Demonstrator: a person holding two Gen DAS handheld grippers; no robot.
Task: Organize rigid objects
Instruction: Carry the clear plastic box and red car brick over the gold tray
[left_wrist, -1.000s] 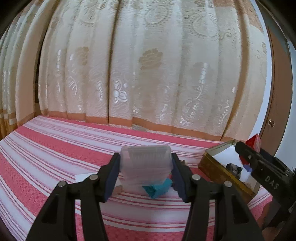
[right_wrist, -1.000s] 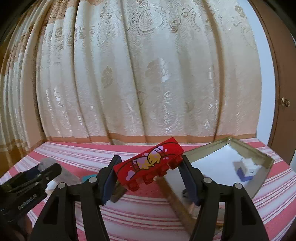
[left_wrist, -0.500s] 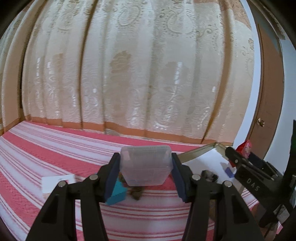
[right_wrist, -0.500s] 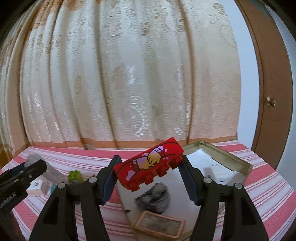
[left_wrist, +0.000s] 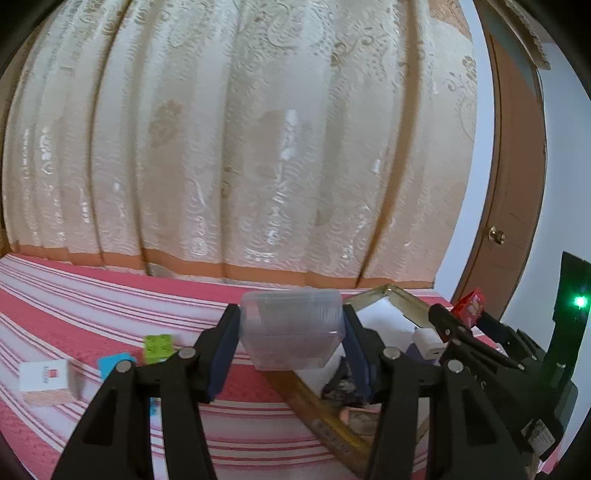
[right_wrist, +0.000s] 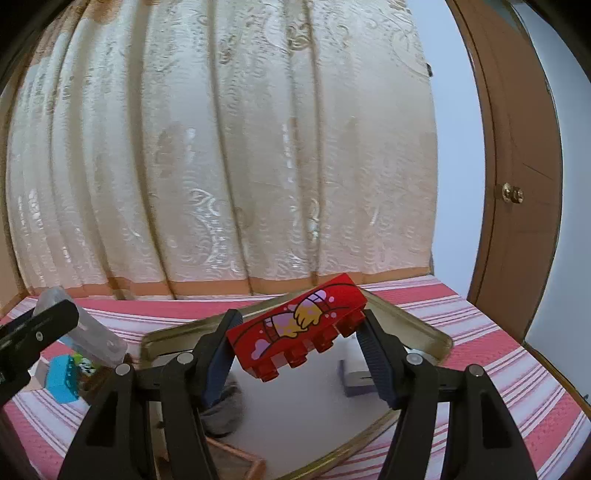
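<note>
My left gripper (left_wrist: 290, 343) is shut on a clear plastic box (left_wrist: 291, 328), held in the air above the left edge of a gold metal tray (left_wrist: 321, 424). My right gripper (right_wrist: 297, 347) is shut on a red toy brick (right_wrist: 299, 328) with a printed picture, tilted, held over the same tray (right_wrist: 413, 325). The right gripper and its brick (left_wrist: 469, 304) also show at the right of the left wrist view. The left gripper's clear box (right_wrist: 85, 328) shows at the left of the right wrist view.
The tray holds a white and purple block (right_wrist: 354, 373), a grey lump (right_wrist: 225, 417) and a framed card (right_wrist: 232, 461). On the red striped cloth lie a green brick (left_wrist: 159, 345), a blue brick (left_wrist: 116, 363) and a white box (left_wrist: 46, 380). A curtain hangs behind; a door stands right.
Both grippers have swung to the right with their loads. The tray now lies under the red brick and closer to the clear box. The green brick and white box came into view.
</note>
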